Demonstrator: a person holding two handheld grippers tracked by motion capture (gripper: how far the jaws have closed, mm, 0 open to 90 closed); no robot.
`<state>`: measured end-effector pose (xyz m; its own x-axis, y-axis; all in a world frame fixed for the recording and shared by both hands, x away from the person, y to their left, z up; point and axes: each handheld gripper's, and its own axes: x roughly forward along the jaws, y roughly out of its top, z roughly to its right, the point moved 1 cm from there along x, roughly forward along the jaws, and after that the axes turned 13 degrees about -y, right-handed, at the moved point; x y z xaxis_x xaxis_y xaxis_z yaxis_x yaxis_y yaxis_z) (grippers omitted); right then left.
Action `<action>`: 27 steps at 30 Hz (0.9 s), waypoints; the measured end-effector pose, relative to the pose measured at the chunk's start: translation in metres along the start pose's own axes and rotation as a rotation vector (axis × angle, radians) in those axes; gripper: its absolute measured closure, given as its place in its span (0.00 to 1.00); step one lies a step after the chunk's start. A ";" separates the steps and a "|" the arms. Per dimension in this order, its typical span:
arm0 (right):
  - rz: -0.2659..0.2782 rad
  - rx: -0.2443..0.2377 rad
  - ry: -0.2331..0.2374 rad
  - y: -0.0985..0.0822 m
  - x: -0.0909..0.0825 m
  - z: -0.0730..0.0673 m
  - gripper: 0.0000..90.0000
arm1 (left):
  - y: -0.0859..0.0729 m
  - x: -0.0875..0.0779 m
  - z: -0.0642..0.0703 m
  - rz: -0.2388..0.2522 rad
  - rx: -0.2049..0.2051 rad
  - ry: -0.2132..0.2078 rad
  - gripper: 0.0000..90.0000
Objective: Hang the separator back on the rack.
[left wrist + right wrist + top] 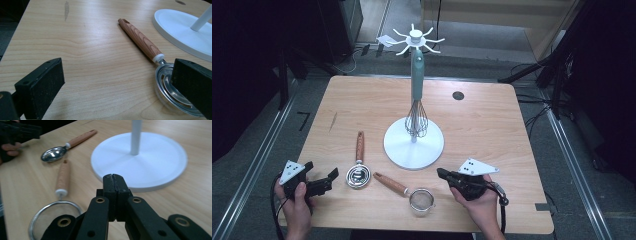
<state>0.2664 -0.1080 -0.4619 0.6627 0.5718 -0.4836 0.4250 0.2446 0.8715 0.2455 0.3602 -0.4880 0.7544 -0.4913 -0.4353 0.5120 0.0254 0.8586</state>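
Trouble loomed: right tongs (115, 181) were clamped empty beside the strainer (421, 200); left tongs (120, 82), gaping, could nudge the spoon (172, 87).

The left gripper (120, 85) held its jaws wide apart above the worktop (95, 57), the right jaw overlapping the wooden-handled slotted spoon (142, 41).

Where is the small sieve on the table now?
In the high view the sieve lies near the table's front edge, just left of the right gripper, its wooden handle pointing back-left toward the egg separator.
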 end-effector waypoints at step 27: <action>-0.282 -0.195 0.181 -0.023 0.033 -0.059 1.00 | 0.001 0.001 0.000 0.001 0.002 0.000 0.00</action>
<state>0.2423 -0.0485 -0.4931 0.4097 0.5859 -0.6992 0.4380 0.5461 0.7141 0.2465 0.3600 -0.4880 0.7548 -0.4910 -0.4350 0.5106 0.0235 0.8595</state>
